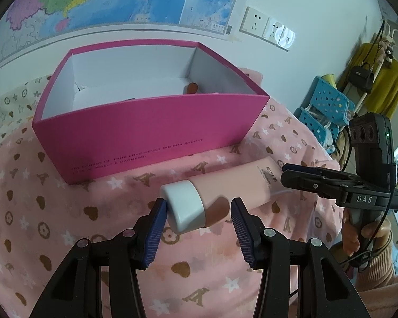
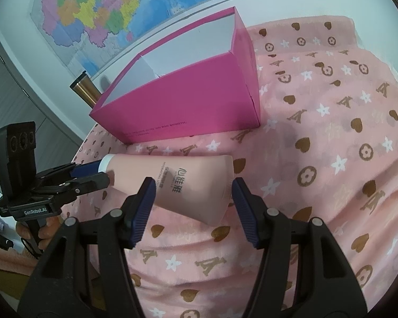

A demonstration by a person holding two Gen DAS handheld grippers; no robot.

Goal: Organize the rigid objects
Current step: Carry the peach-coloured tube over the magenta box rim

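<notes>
Brown item (image 1: 192, 88) inside pink box (image 1: 151, 132), left view only; left gripper (image 1: 197, 212) and right gripper (image 2: 193, 198) fingers astride pink tube (image 1: 238, 185), pinch undeterminable.

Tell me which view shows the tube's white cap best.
Left wrist: the white cap fills the centre, between the left gripper fingers. The right wrist view shows only a sliver of the cap, behind that gripper's fingers.

black grippers (image 1: 199, 220), ribbed blue pads (image 1: 156, 234), pink sleeve (image 1: 379, 259).
</notes>
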